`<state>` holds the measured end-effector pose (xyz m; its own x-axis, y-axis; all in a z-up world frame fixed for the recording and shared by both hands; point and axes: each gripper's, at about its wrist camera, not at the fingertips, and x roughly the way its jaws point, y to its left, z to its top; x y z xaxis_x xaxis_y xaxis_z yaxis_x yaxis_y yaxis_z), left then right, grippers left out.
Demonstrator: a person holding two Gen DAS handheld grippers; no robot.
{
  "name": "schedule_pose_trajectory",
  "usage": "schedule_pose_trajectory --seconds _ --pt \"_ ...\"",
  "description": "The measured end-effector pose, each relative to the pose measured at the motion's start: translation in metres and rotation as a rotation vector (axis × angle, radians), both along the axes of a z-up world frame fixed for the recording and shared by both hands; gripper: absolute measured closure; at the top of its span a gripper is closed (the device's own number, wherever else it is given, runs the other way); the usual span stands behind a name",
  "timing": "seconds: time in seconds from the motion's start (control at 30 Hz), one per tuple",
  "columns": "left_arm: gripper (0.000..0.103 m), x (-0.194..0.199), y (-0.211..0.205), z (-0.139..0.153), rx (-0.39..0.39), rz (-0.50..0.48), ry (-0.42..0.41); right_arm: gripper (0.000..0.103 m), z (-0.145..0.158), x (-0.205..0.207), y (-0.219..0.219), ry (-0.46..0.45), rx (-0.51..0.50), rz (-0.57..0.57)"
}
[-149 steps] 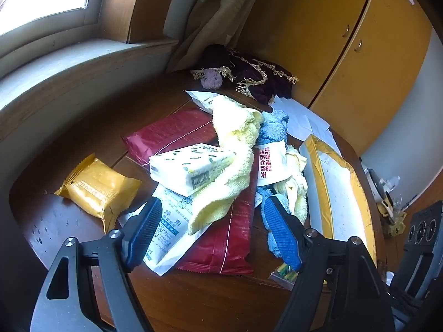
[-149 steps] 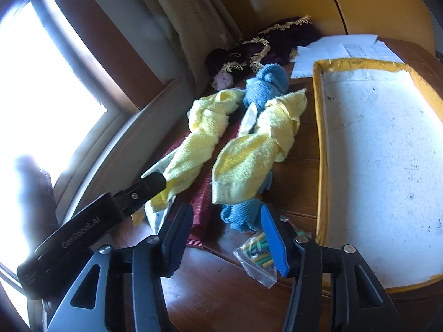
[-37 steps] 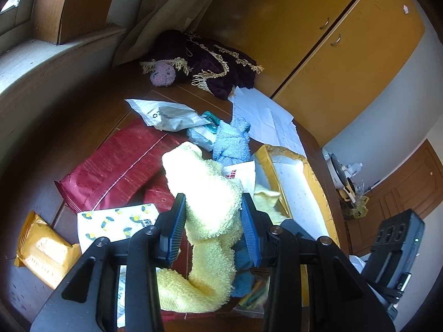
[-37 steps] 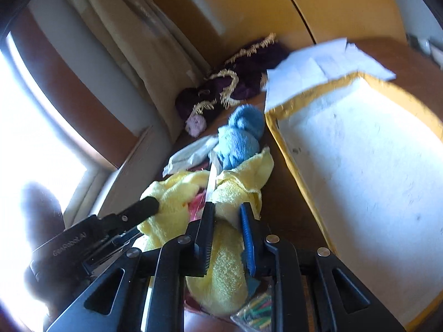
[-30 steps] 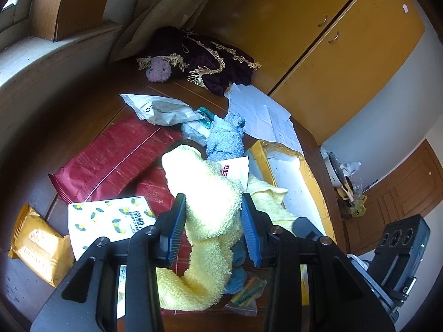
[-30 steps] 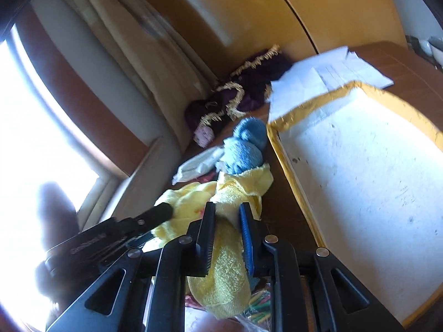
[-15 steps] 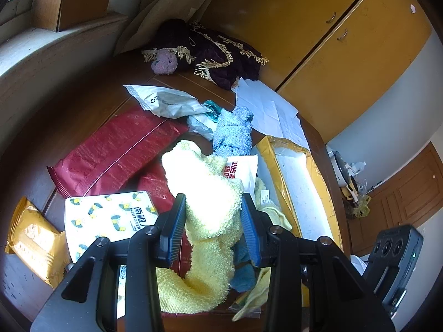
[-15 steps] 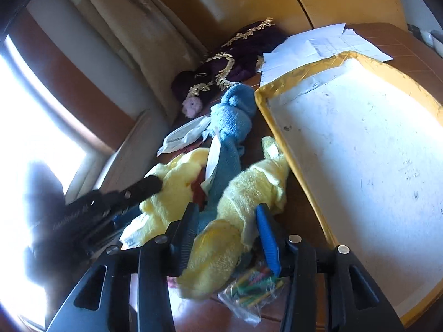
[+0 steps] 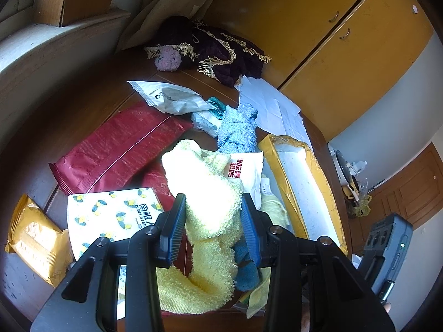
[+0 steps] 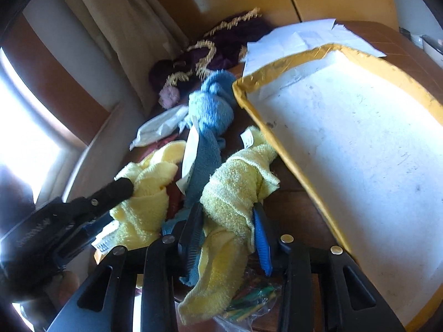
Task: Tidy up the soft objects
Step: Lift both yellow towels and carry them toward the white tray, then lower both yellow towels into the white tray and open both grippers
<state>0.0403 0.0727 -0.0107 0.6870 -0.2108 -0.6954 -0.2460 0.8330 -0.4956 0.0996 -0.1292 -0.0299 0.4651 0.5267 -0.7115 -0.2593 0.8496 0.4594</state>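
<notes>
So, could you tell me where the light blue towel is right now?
In the left wrist view the light blue towel lies bunched on the table beyond the gripped yellow towel, just left of the yellow-rimmed tray's far corner.

Your clear passage is the white tray (image 10: 360,144) on the right; towels (image 10: 210,110) and packets (image 9: 116,149) crowd the left

Strong daylight pours in from the window (image 10: 25,149), which is totally blown out to white in the right wrist view. The white tray (image 10: 360,152) beside it glares too, and the yellow towel (image 9: 210,193) is overexposed on top in the left wrist view. Corners near the window go dark with heavy fisheye vignetting, and straight edges like the cabinet (image 9: 346,41) bow. Close-up gripper parts look a bit soft.
</notes>
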Motion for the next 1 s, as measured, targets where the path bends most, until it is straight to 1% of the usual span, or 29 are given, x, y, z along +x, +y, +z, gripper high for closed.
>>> schedule_pose_trajectory --seconds 0.1,0.2,0.27,0.5,0.57,0.67,0.73,0.87,1.0 --pt "0.067 -0.001 -0.001 0.002 -0.003 0.002 -0.003 0.067 0.017 -0.008 -0.008 -0.075 0.074 0.003" --pt "0.067 -0.002 -0.003 0.006 -0.017 -0.002 -0.011 0.067 0.034 -0.015 -0.014 -0.151 0.104 0.004" --pt "0.067 -0.003 -0.004 0.009 -0.029 -0.006 -0.018 0.067 0.042 -0.017 -0.016 -0.173 0.136 0.022" --pt "0.067 -0.006 -0.019 0.031 -0.073 -0.036 -0.06 0.067 0.061 -0.016 -0.035 -0.219 0.162 0.056" --pt "0.067 -0.006 -0.025 0.039 -0.094 -0.05 -0.073 0.067 0.066 -0.015 -0.042 -0.227 0.163 0.062" --pt "0.067 -0.003 -0.035 0.052 -0.099 -0.068 -0.095 0.067 0.073 -0.009 -0.053 -0.223 0.161 0.102" --pt "0.067 0.0 -0.044 0.064 -0.104 -0.09 -0.117 0.067 0.077 -0.004 -0.059 -0.227 0.132 0.118" --pt "0.067 0.006 -0.065 0.084 -0.095 -0.126 -0.159 0.067 0.082 0.001 -0.077 -0.258 0.09 0.095" --pt "0.067 0.021 -0.086 0.091 -0.098 -0.16 -0.169 0.067 0.084 0.013 -0.106 -0.273 0.065 0.058"
